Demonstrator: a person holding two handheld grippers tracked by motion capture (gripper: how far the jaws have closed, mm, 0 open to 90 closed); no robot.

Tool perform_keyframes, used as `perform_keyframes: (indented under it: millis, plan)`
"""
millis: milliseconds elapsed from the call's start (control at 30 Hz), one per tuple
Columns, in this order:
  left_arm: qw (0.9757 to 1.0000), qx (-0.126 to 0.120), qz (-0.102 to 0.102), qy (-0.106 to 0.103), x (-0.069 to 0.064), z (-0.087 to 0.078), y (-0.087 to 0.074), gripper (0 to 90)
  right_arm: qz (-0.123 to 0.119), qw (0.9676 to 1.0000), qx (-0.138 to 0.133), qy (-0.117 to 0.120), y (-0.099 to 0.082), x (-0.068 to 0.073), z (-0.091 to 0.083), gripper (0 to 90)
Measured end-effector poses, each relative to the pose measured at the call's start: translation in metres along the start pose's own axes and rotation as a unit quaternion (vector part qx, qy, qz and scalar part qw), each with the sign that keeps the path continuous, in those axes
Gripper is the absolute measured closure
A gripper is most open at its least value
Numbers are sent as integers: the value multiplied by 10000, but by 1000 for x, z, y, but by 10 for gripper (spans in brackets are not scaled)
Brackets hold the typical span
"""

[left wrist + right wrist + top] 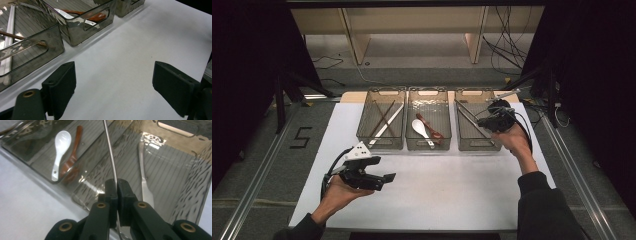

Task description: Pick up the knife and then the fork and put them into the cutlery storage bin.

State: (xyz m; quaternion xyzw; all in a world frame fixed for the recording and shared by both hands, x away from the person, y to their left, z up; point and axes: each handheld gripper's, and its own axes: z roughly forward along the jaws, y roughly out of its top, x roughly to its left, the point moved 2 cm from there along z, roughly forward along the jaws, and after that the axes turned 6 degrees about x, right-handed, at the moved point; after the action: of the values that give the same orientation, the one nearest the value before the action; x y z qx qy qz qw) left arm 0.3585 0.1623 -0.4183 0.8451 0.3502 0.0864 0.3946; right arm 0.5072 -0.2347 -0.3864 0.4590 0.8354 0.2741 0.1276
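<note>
We grip a thin metal utensil (111, 157) in the right tool (117, 185) above the right bin (477, 144). Next we judge it needs lowering in and releasing; our left tool (113, 85) rests open, empty, over the counter (140, 45)

A white table mat (437, 195) carries three smoky grey, see-through plastic bins (428, 145) with ribbed, striped floors. The left one holds dark brown chopsticks (379, 120) and a white stick (388, 125); the middle one a glossy white ceramic spoon (59, 152) beside a reddish-brown wooden spoon (72, 155). A silver metal utensil (145, 180) gleams in the right bin, and a thin silver metal handle (110, 152) rises from the matt black right gripper (116, 186), brass-coloured at its screws. The left gripper (379, 181) is black under a pale grey plate.
</note>
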Motion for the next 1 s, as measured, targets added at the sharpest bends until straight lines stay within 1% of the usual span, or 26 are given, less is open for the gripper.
perform_keyframes:
  millis: [200, 433, 667, 733, 1000]
  plan:
    - [10000, -39, -30, 1, 0, 0, 0, 186, 209, 9997, 65, -123, 5, -8, 7, 883]
    - [10000, -71, -31, 6, 0, -1, 1, 186, 393, 9988, 160, -236, 9, -16, 15, 882]
    - [10000, -77, -35, -8, 0, -1, 1, 186, 485, 9980, 256, -312, 11, -19, 24, 881]
    - [10000, -80, -26, -4, 0, -1, 1, 186, 478, 9979, 289, -317, 11, -19, 26, 881]
    - [10000, -14, 5, -39, -1, 0, 0, 185, 489, 9972, 425, -363, 13, -16, 38, 879]
